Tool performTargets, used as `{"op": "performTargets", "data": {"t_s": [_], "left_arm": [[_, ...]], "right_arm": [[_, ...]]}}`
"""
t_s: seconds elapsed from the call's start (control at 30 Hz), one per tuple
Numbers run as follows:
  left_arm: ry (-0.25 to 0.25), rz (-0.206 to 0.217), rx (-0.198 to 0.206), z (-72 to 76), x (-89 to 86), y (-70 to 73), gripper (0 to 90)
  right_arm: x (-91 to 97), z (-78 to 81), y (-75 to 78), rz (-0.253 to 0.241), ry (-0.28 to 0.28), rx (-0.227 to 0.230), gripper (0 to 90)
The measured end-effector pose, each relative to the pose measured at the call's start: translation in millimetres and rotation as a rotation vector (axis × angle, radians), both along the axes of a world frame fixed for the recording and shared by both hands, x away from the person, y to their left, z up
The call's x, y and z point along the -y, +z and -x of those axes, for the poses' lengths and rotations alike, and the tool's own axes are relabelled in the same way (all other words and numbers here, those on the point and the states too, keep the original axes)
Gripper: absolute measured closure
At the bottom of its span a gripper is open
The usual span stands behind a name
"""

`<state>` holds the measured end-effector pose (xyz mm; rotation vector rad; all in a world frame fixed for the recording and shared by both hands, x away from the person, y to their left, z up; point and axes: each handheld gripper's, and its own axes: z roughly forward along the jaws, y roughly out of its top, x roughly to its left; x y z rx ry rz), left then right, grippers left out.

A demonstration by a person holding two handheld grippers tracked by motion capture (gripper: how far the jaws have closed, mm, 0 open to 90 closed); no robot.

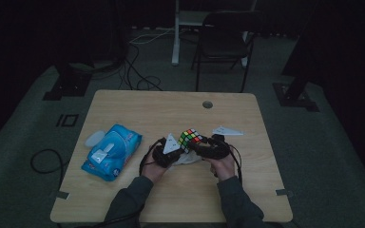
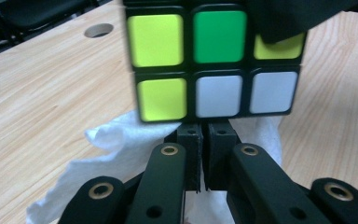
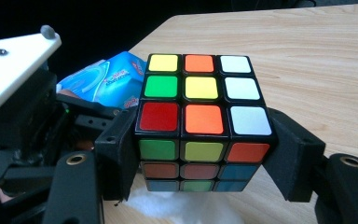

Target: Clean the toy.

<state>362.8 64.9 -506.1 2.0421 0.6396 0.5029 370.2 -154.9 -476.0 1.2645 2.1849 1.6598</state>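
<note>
A scrambled Rubik's cube point(image 1: 190, 138) hangs just above the table's middle. My right gripper point(image 3: 200, 154) is shut on the cube point(image 3: 203, 119), one black jaw pressed on each side. My left gripper point(image 2: 204, 158) has its jaws pressed together on a crumpled white wipe point(image 2: 121, 144). The cube's yellow, green and white face point(image 2: 214, 60) stands right above its tips. In the high view my left gripper point(image 1: 178, 152) sits just left of the cube, and the wipe point(image 1: 187, 159) bunches under both grippers. The right gripper view also shows the left gripper point(image 3: 18, 107) close by.
A blue pack of wet wipes point(image 1: 111, 151) lies on the left of the wooden table point(image 1: 171, 199), a pale lid point(image 1: 94, 138) beside it. A round hole point(image 1: 207, 104) is in the table's far edge. A dark chair point(image 1: 223, 38) stands behind.
</note>
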Motion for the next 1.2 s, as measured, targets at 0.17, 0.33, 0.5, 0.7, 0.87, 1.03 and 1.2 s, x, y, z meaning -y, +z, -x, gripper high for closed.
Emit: {"op": "performTargets", "data": {"t_s": [0.17,0.33,0.5,0.7,0.87,1.03,1.2], "left_arm": [[0.025,0.017,0.001,-2.8,-9.0,2.4,87.8],[0.045,0.021,0.001,-5.1,-15.0,3.6,87.8],[0.078,0.025,0.003,-7.2,-21.6,5.6,87.8],[0.11,0.022,0.001,-8.9,-30.3,7.8,87.9],[0.128,0.019,-0.002,-8.9,-35.4,7.0,87.8],[0.141,0.015,-0.007,-9.2,-39.0,6.5,87.8],[0.151,0.009,-0.011,-8.2,-43.1,6.3,87.8]], "right_arm": [[2.0,-0.4,-0.3,-0.006,-0.007,-0.002,34.4],[2.2,-0.8,-0.9,0.001,-0.009,0.001,34.4],[2.1,-0.9,-1.4,0.018,-0.014,0.007,34.3],[1.9,-0.9,-2.6,0.057,-0.029,0.017,34.4],[2.6,-1.4,-3.9,0.085,-0.048,0.03,34.4],[4.3,-1.8,-6.0,0.129,-0.074,0.053,34.4],[7.4,-2.1,-8.5,0.165,-0.102,0.073,34.4]]}}
